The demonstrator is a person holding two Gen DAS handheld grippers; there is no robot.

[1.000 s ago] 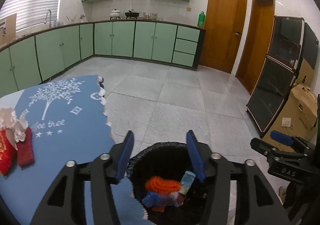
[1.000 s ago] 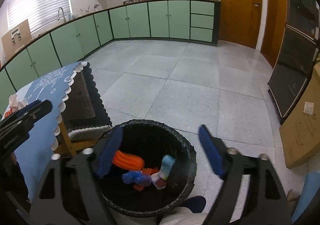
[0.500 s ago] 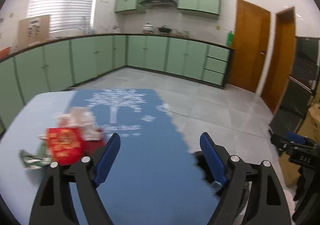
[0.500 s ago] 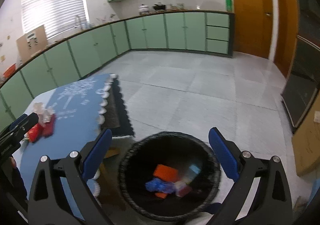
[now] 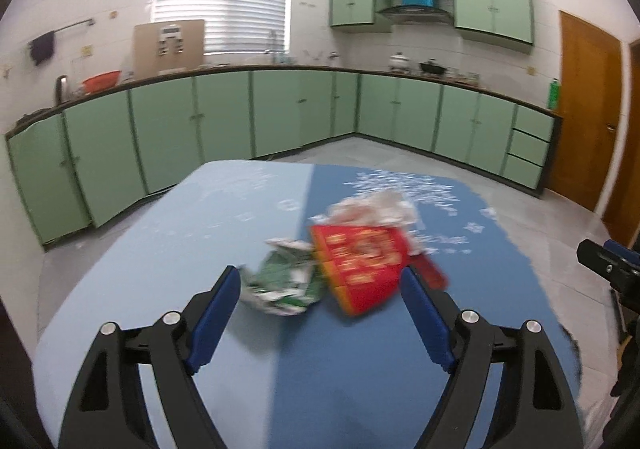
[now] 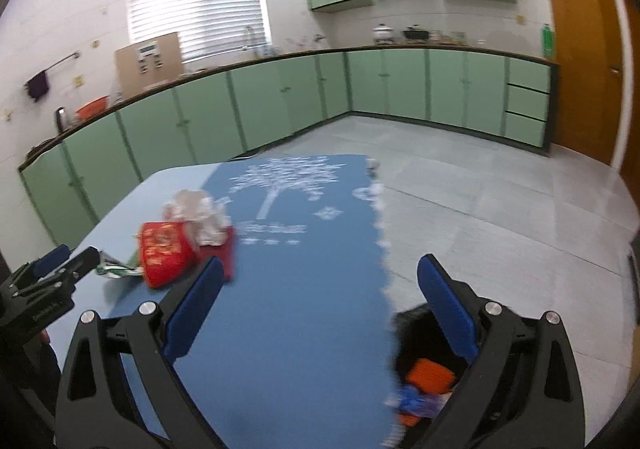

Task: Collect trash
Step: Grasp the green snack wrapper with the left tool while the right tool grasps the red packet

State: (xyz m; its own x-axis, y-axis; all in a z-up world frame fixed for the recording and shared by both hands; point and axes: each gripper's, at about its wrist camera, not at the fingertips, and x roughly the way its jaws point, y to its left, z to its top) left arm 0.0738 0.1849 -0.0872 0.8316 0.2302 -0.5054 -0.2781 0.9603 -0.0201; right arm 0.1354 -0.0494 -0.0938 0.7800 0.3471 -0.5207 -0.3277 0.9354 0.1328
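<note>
Both grippers, left (image 5: 320,285) and right (image 6: 318,283), spread empty; next, close the left on the red carton (image 5: 360,265).

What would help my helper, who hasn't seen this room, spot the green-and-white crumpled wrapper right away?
Find the table with the blue tablecloth in the green-cabinet kitchen. A small heap of trash lies on it, and the green-and-white crumpled wrapper sits at the heap's left end in the left wrist view, against the red packet. It is the only green piece; the neighbours are red or whitish.
</note>
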